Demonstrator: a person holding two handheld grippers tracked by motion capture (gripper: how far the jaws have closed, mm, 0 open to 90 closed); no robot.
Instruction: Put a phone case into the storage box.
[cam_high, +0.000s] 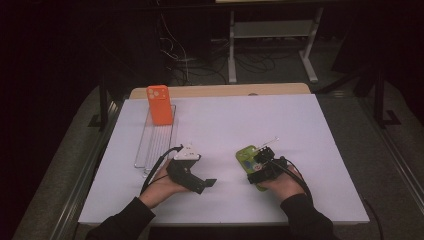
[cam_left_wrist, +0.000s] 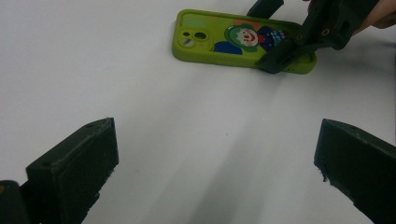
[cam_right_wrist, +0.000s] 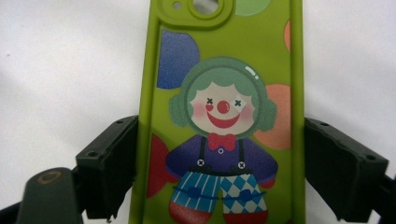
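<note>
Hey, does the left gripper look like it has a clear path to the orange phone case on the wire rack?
Probably yes. The left gripper is open and holds nothing, and the orange phone case stands on the wire rack beyond it, with bare table between.

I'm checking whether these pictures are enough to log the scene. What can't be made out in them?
- Green phone case: its bottom end is cut off by the lower edge of the right gripper view; in the high view the right claw covers much of it.
- Right claw grip: its jaws sit at the case's sides; actual contact isn't clear.
- Orange phone case: upright at the wire rack, support unclear, too small.
</note>
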